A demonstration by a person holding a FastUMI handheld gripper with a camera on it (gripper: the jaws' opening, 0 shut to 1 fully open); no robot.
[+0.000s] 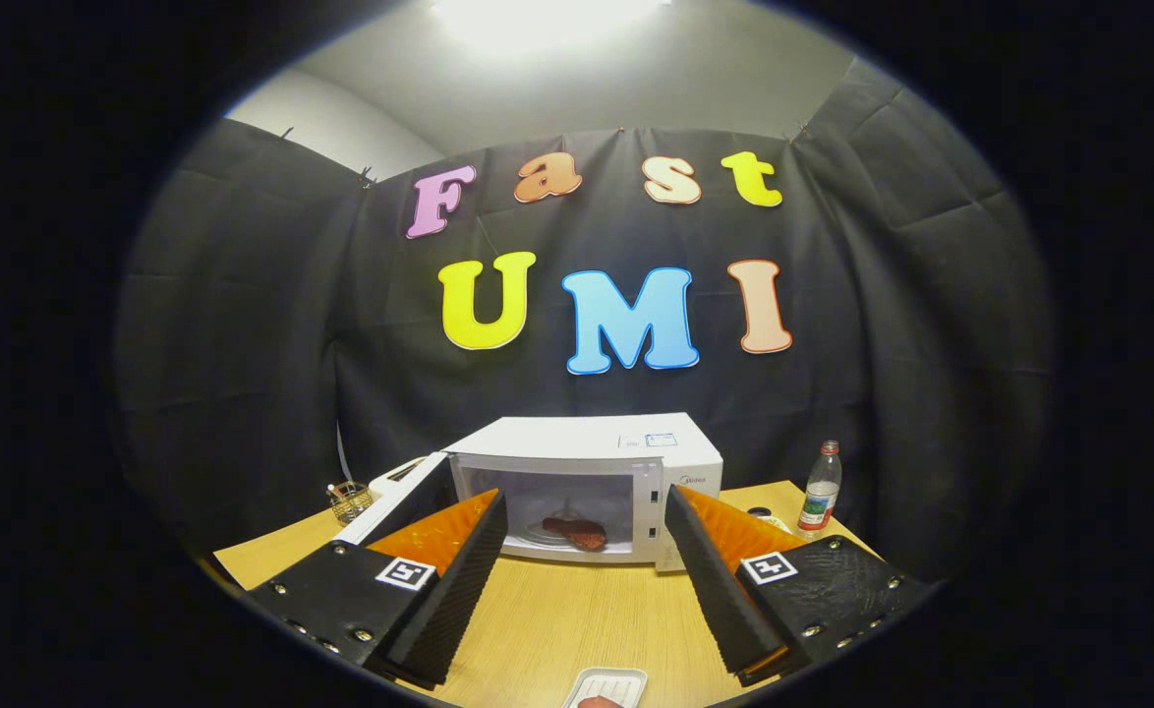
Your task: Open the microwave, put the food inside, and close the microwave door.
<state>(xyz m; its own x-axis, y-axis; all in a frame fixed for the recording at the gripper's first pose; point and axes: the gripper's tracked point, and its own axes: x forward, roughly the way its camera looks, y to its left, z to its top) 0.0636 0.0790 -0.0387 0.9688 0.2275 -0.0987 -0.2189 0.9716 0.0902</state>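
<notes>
- On the wooden bench (557,629), at the back near the booth wall, sits a white microwave (587,482), door (395,506) swung wide to its left, cavity facing the tool.
- Food (575,532), a reddish-brown piece, lies on the turntable plate inside the cavity; that step of the task looks done.
- Tool (587,551) hangs back from the oven, above the bench, fingers spread wide with nothing between them. Through the gap the open cavity and food are seen beyond the tips.
- Judgement: the tool stands off and empty because the load is delivered; door-closing is what remains. The door, hinged on the left, stands out just past the left finger (459,580), so a push from its outer face would serve.
- White tray (606,686) close under the tool, on the near bench edge, something reddish on it, mostly cut off; likely where the food was staged.
- Clear bottle (820,489) with red cap to the right of the microwave, well clear of the door's swing. Small wire basket (348,501) behind the door on the left.
- Writing: a small brand mark on the control panel (685,492) and a sticker on the top, both too small to read. Square coded markers on both fingers.
</notes>
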